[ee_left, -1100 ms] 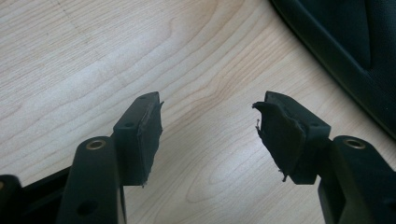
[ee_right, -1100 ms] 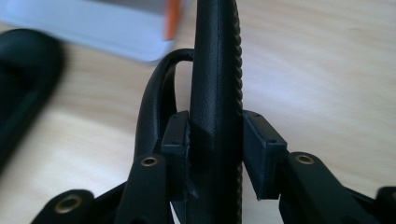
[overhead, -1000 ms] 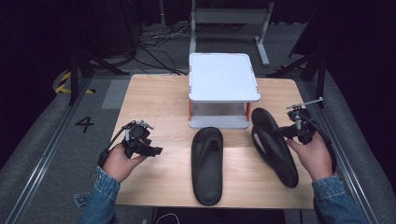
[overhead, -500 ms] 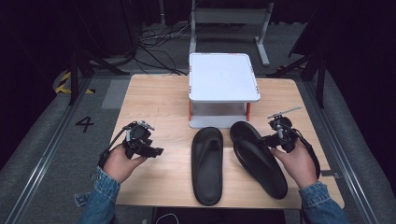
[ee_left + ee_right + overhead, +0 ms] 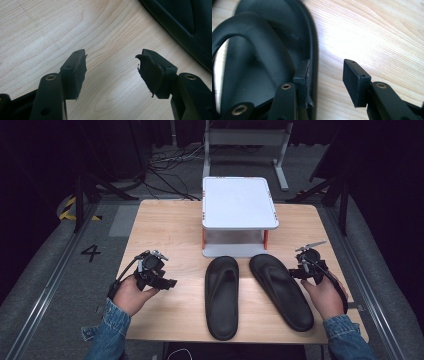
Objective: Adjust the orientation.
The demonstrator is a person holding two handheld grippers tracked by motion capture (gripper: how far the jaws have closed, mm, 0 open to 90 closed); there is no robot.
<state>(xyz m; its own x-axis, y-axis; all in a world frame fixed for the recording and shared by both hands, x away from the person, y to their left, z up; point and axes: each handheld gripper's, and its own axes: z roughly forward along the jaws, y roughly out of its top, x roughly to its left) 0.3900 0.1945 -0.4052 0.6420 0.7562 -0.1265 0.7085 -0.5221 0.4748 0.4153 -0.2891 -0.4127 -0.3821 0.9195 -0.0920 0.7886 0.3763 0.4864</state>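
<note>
Two black flip-flops lie side by side on the wooden table point(image 5: 170, 230), toes toward the white stand. The left flip-flop point(image 5: 222, 297) lies straight and the right flip-flop point(image 5: 281, 291) is angled. My right gripper point(image 5: 295, 273) sits at the right flip-flop's outer edge. In the right gripper view the right gripper point(image 5: 325, 75) is open, one jaw over the flip-flop's point(image 5: 262, 62) rim and the other over bare wood. My left gripper point(image 5: 169, 283) hovers open left of the pair. In the left gripper view the left gripper point(image 5: 111, 70) holds nothing, with the flip-flop's edge point(image 5: 185, 27) at the top right.
A white two-level stand point(image 5: 239, 202) with orange posts occupies the table's back middle, just beyond the flip-flops' toes. Bare wood extends left of the stand and around the left hand. Cables and metal frames lie on the floor beyond the table.
The right gripper carried the right flip-flop leftward, laid it beside the other one and opened. The left hand and its gripper stayed in place.
</note>
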